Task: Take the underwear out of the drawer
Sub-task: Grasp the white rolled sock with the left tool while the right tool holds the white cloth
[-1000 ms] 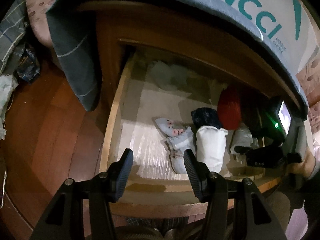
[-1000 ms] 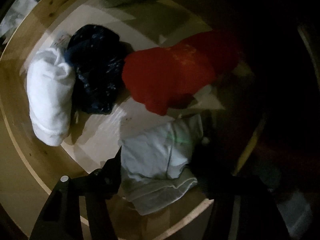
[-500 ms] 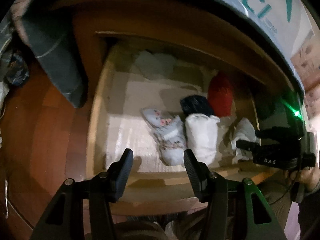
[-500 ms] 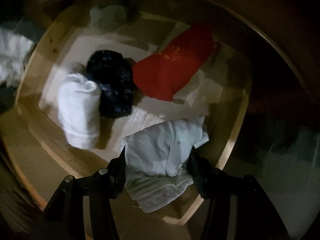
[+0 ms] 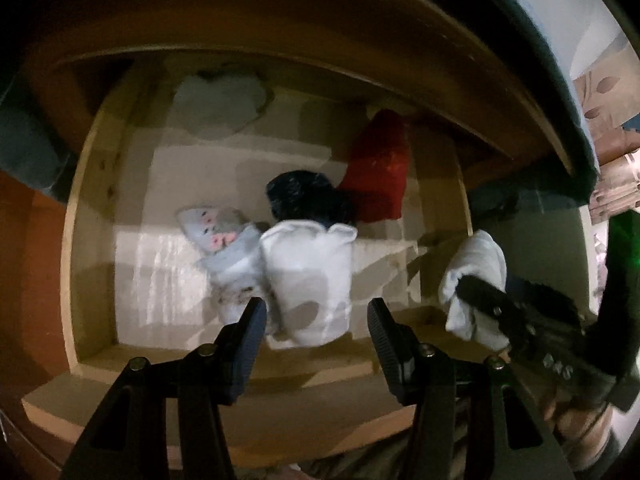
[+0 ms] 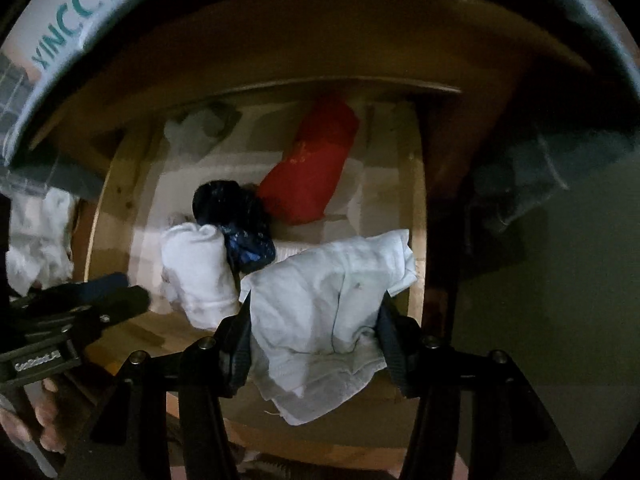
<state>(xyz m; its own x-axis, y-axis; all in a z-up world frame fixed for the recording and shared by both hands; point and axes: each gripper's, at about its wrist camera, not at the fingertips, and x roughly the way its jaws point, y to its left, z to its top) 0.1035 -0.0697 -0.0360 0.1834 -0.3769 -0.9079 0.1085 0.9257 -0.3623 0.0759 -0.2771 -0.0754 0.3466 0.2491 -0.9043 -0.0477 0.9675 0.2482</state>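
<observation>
Since a second ago, my right tool has lifted the pale white cotton underwear above the open wooden drawer, clenched on it. My left tool hangs released over the folded white cloth roll.

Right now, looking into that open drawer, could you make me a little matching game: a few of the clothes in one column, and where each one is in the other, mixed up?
Things:
1. pale white garment
2. red bundle
3. white roll
4. dark navy bundle

Places:
A. far back of the drawer, on the right
B. clamped between the right gripper fingers
C. near the front, just ahead of the open left gripper
D. mid-drawer, between the white roll and the red bundle

Pairs: 1-B, 2-A, 3-C, 4-D
</observation>
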